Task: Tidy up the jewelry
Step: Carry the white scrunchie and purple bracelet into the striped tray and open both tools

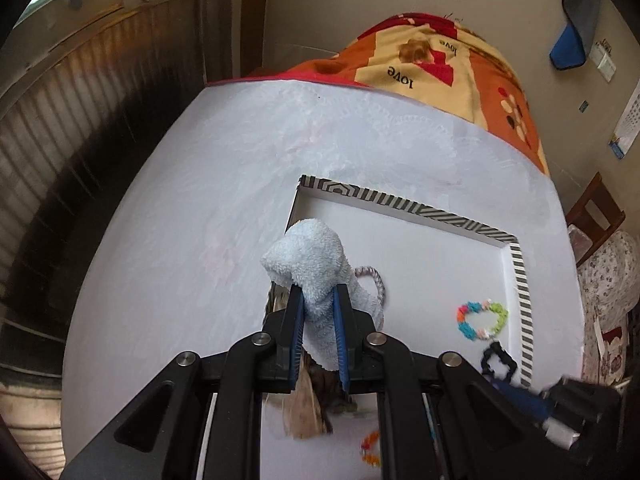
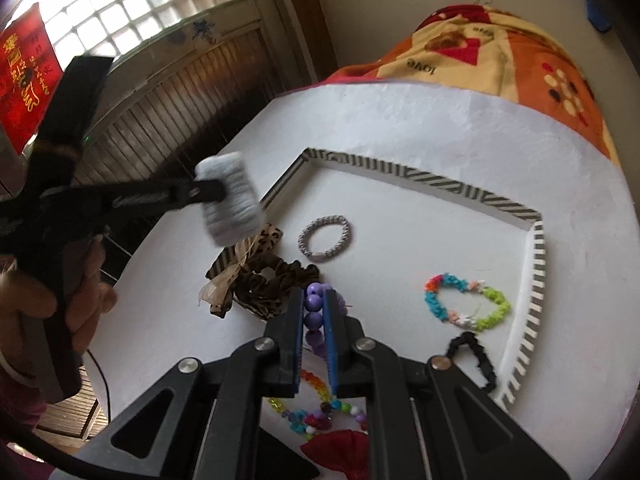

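My left gripper (image 1: 318, 300) is shut on a fluffy light-blue scrunchie (image 1: 308, 264) and holds it above the left edge of a white tray with a black-and-white striped rim (image 1: 404, 200). It also shows in the right wrist view (image 2: 230, 200). My right gripper (image 2: 314, 298) is shut on a purple bead bracelet (image 2: 313, 308) over the tray (image 2: 440, 186). In the tray lie a grey braided hair tie (image 2: 324, 238), a multicoloured bracelet (image 2: 466, 298), a black scrunchie (image 2: 474, 354) and a brown leopard scrunchie with a bow (image 2: 256, 280).
Rainbow bead strings (image 2: 316, 404) and a red scrunchie (image 2: 340, 450) lie at the near end of the tray. The tray sits on a white round table (image 1: 240, 184). A patterned blanket (image 1: 460, 68) lies beyond the table. A wooden chair (image 1: 596, 212) stands to the right.
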Demonstrator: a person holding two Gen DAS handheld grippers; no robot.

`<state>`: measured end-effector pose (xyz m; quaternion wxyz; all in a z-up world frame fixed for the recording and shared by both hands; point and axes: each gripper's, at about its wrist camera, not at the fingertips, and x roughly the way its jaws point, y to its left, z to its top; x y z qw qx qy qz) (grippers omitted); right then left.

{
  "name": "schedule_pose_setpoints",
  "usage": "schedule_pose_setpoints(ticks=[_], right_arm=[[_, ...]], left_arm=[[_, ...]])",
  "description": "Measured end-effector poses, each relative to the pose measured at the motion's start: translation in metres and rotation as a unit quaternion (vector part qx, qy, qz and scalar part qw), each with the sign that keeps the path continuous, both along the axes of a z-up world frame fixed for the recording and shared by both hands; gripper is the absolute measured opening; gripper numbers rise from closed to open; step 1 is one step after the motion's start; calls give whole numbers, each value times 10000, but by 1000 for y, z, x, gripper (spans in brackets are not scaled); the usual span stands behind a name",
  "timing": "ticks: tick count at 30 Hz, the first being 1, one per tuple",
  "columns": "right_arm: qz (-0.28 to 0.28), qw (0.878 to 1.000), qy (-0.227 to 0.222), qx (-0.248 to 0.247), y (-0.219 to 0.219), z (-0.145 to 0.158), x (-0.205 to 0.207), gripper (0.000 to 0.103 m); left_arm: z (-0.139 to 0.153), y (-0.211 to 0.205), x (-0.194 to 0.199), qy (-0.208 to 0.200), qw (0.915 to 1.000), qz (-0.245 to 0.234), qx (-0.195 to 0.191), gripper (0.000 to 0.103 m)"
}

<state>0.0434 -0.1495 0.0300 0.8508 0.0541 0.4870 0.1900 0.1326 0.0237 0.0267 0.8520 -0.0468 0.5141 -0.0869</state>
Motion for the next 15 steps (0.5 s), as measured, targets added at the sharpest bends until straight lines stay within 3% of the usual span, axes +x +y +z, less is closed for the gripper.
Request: schedule_pose_setpoints(ticks=[6,15], right_arm=[[49,9995,301,-16,6,-30,21,9],[-559,9951,779,-243,-28,-79,55,10]], left_arm=[[-23,-11,35,180,9998,-26,70,6],[-57,-19,80,479,9986,31,212,6]])
